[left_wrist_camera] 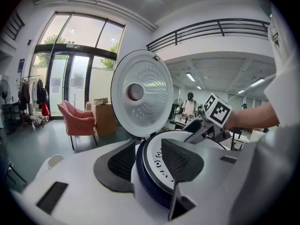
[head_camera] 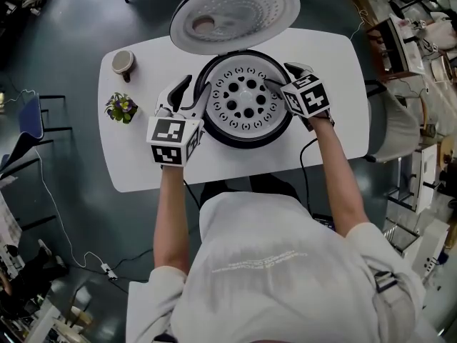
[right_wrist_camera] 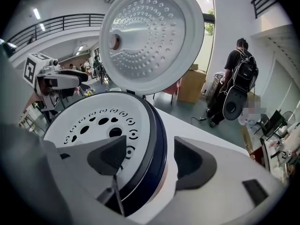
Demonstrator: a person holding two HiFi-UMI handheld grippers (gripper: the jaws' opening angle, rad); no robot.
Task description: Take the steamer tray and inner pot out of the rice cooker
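The rice cooker (head_camera: 248,140) stands open on the white table (head_camera: 335,63), its lid (head_camera: 235,11) tipped back. A white steamer tray (head_camera: 248,98) with round holes fills its mouth and hides the inner pot. My left gripper (head_camera: 194,90) is at the cooker's left rim and is open, one jaw outside the dark blue wall (left_wrist_camera: 143,184) and the other over the steamer tray (left_wrist_camera: 159,161). My right gripper (head_camera: 280,77) straddles the right rim the same way. It is open too, with a gap showing between its outer pad and the cooker wall (right_wrist_camera: 157,149).
A mug (head_camera: 123,63) and a small potted plant (head_camera: 121,108) sit at the table's left end. A black cable (head_camera: 305,156) runs off the front edge. A person with a backpack (right_wrist_camera: 236,78) stands on the floor beyond the table.
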